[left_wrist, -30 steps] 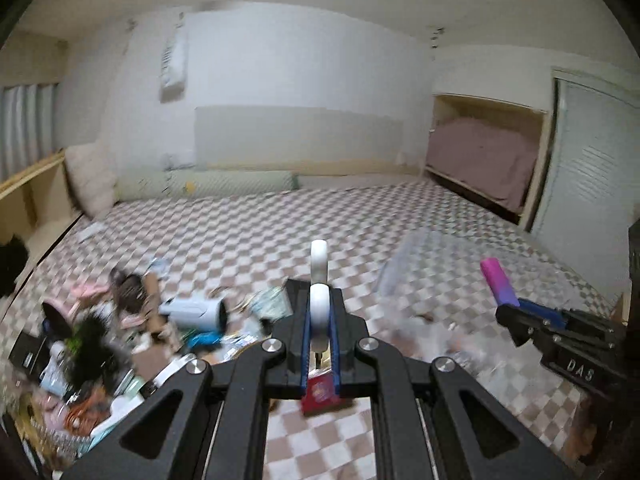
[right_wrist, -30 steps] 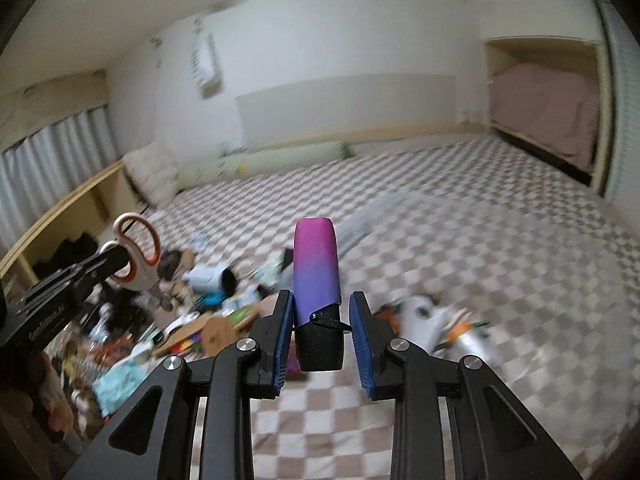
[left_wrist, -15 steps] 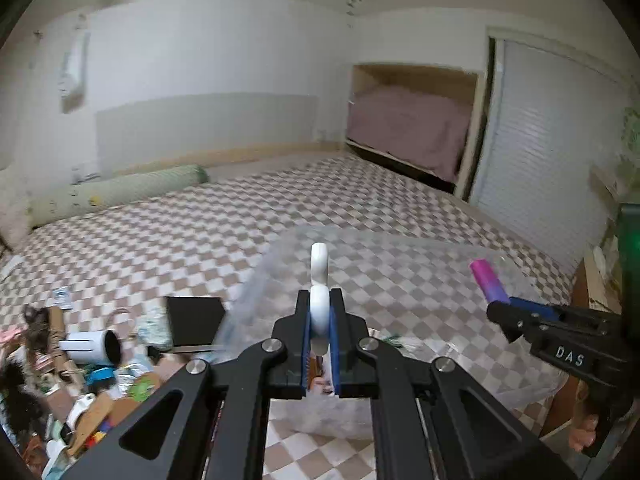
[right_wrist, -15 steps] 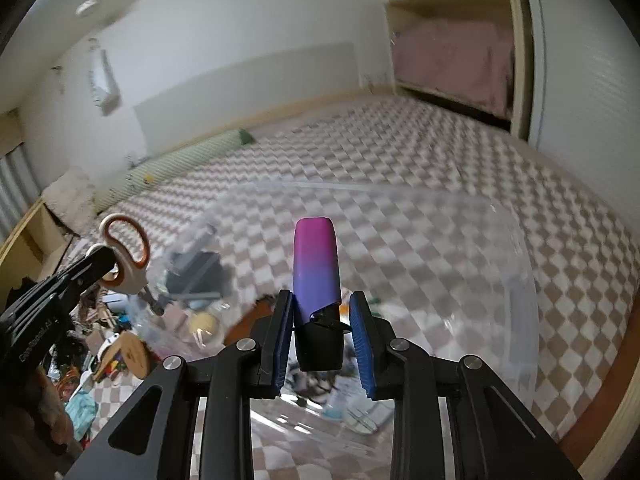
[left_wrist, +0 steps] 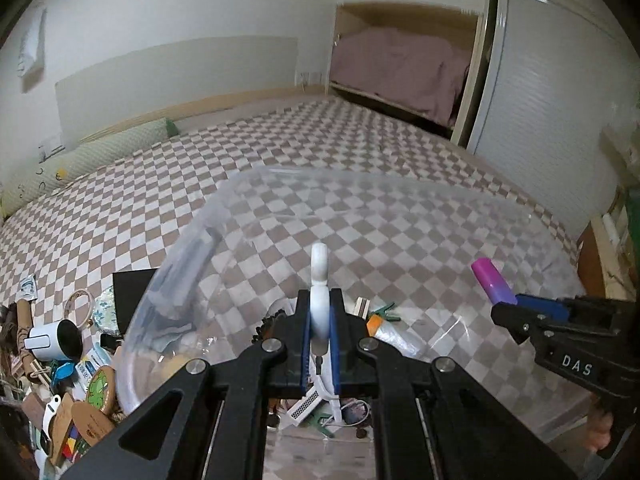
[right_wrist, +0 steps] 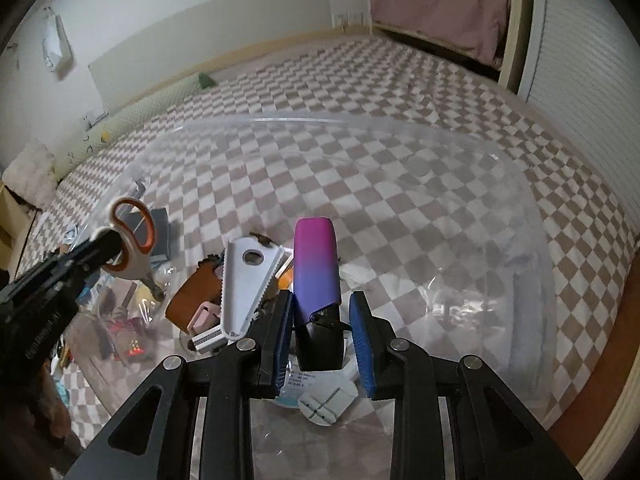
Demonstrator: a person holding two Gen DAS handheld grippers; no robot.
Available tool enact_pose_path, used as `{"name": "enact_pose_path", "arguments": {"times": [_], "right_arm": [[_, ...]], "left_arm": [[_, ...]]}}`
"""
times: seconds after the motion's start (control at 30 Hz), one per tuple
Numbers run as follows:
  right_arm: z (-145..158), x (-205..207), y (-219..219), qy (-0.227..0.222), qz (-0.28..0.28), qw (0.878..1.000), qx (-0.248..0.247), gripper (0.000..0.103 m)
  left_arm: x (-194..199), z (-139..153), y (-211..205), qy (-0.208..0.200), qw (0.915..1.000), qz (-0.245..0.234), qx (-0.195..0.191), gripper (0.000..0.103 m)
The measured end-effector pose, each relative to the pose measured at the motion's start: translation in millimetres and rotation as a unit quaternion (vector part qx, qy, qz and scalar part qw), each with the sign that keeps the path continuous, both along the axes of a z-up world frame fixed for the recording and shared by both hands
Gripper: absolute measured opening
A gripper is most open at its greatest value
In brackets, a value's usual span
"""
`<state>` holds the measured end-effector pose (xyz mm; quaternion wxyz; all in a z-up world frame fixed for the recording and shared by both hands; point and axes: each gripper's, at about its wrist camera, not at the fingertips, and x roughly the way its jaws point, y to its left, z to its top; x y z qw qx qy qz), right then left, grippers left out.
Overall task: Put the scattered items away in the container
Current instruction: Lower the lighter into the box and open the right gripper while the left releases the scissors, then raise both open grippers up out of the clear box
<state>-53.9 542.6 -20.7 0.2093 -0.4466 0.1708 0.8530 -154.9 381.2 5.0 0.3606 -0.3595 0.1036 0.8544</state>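
Both claws have been swung within the last second from the clutter pile to a position over the large clear plastic tub, whose rim now fills both views. A second ago the checkered floor mat and the scattered pile of small items lay ahead; that pile is now seen only at the left edge of the left wrist view, outside the tub wall.

The left claw is pressed onto the blades of a pair of orange-and-white-handled scissors, handles forward. The right claw is spread slightly wider than the pink-to-purple gradient capsule-shaped case with a black base. The left pad appears to touch the case, while a gap is seen at the right pad, so the grip looks loosened compared with half a second ago. Whether the case is slipping cannot be told.

Inside the tub a white serrated plastic tool, a brown leather pouch and other small pieces are already lying.

Judgement: both carried things hang above the tub interior, so delivery into it appears to be in hand.
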Motion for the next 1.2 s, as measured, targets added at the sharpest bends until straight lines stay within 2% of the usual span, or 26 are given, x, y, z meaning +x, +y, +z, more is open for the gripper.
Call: {"name": "enact_pose_path", "arguments": {"times": [0.13, 0.3, 0.4, 0.6, 0.73, 0.77, 0.8, 0.83, 0.87, 0.9, 1.13, 1.2], "right_arm": [[-5, -3, 4, -0.023, -0.002, 1.000, -0.020, 0.029], [-11, -7, 10, -0.052, -0.005, 0.998, -0.043, 0.029], [-13, -9, 11, -0.062, -0.011, 0.997, -0.042, 0.029], [-15, -8, 17, -0.067, -0.035, 0.996, -0.054, 0.029], [-15, -5, 21, -0.065, -0.048, 0.994, -0.068, 0.029], [-15, -5, 22, -0.066, -0.049, 0.994, -0.071, 0.029], [-15, -4, 22, -0.068, -0.049, 0.994, -0.073, 0.029], [-15, -3, 21, -0.067, -0.048, 0.994, -0.074, 0.029], [-14, -3, 21, -0.066, -0.047, 0.994, -0.075, 0.029], [-14, -2, 20, -0.065, -0.046, 0.994, -0.074, 0.029], [-13, 3, 15, -0.057, -0.041, 0.994, -0.083, 0.029], [-11, 4, 12, -0.055, -0.038, 0.994, -0.083, 0.029]], "left_arm": [[1, -9, 14, -0.001, 0.9994, -0.014, -0.032, 0.008], [2, -18, 25, -0.014, 0.9979, -0.028, -0.056, 0.008], [2, -22, 29, -0.022, 0.9969, -0.034, -0.067, 0.008], [1, -24, 32, -0.025, 0.9958, -0.038, -0.080, 0.008], [1, -21, 29, -0.030, 0.9964, -0.033, -0.072, 0.009], [1, -21, 28, -0.029, 0.9964, -0.032, -0.073, 0.013], [2, -20, 27, -0.028, 0.9964, -0.030, -0.074, 0.027], [2, -18, 26, -0.026, 0.9965, -0.028, -0.074, 0.038], [3, -16, 25, -0.024, 0.9970, -0.025, -0.070, 0.055], [3, -14, 23, -0.022, 0.9974, -0.023, -0.065, 0.058], [4, -10, 21, -0.032, 0.9974, -0.019, -0.063, 0.058], [6, -10, 21, -0.035, 0.9972, -0.019, -0.063, 0.064]]}}
